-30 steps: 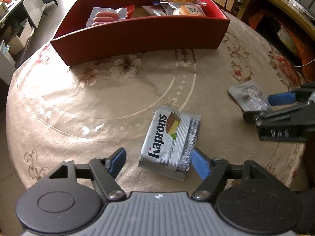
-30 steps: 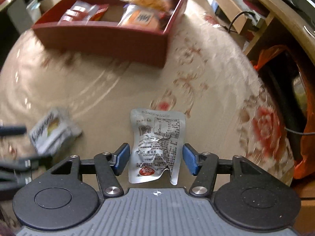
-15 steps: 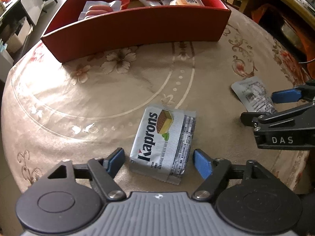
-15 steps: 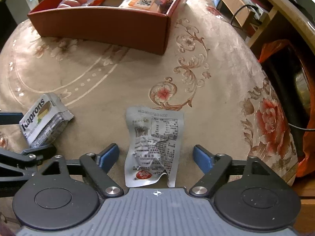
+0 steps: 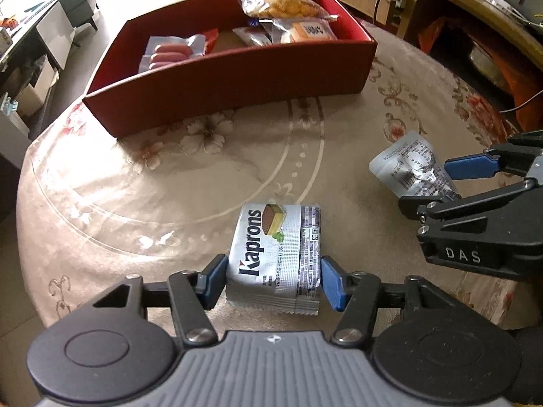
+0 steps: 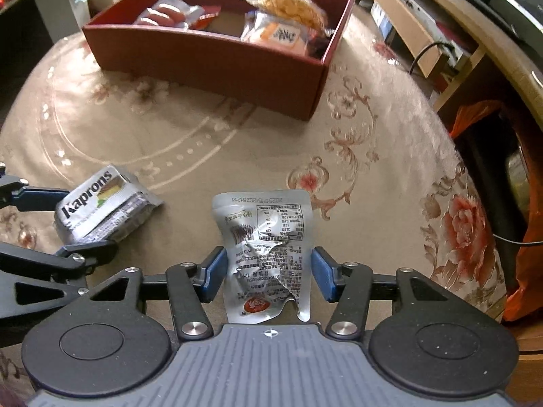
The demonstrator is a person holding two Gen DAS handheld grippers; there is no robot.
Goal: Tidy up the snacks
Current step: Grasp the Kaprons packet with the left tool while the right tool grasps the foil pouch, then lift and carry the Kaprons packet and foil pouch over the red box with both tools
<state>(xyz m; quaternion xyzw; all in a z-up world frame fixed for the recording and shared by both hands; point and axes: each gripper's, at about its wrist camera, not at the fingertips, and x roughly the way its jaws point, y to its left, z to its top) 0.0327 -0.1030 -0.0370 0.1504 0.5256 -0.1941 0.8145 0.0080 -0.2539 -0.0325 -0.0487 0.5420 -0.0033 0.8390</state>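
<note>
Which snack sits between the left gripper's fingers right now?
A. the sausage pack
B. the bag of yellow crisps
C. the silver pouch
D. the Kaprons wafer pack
D: in the left wrist view the Kaprons pack sits between the left gripper pads, which are closed in on its sides; the silver pouch lies at the right gripper, and the other snacks are in the red box.

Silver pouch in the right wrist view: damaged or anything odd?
The silver pouch is badly crumpled, and its near bottom edge looks notched or torn beside the red logo. It lies flat on the tablecloth between the right gripper's fingers. No spill visible.
</note>
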